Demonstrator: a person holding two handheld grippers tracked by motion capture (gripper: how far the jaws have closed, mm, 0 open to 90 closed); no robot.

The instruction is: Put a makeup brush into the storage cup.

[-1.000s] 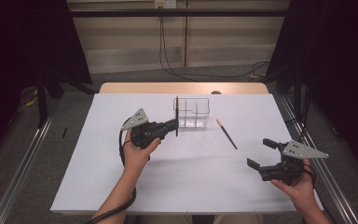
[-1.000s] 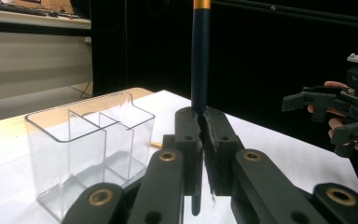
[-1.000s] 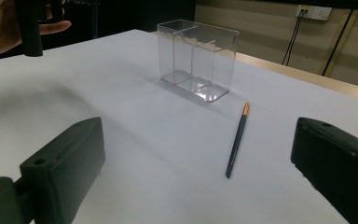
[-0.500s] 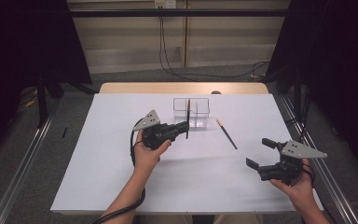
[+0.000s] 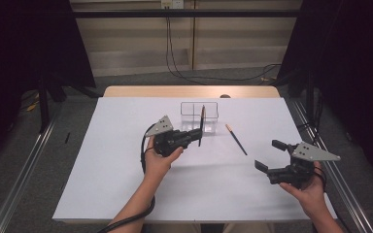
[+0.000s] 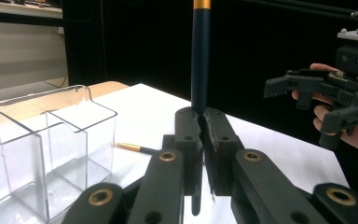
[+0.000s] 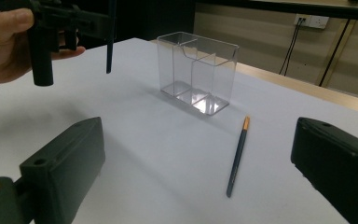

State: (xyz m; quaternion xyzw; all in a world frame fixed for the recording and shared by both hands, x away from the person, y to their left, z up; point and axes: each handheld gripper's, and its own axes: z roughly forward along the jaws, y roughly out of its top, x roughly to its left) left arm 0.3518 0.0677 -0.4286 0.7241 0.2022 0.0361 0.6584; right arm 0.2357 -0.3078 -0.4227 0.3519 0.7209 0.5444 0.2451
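Left tool (image 6: 200,128) pinches slim dark pen (image 6: 200,60) (gold-banded) beside clear box (image 6: 51,149).

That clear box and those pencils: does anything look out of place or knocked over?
Nothing stands out. The clear box stands upright and empty. One pencil lies flat on the white table beside it, and the left gripper holds the other pencil upright.

The left gripper (image 5: 197,133), its jaws clamped on an upright dark blue pencil with a gold band (image 5: 202,124), now sits further right than a second ago, nearer the clear plastic two-compartment holder (image 5: 200,116); the pencil now stands in front of the holder's middle.
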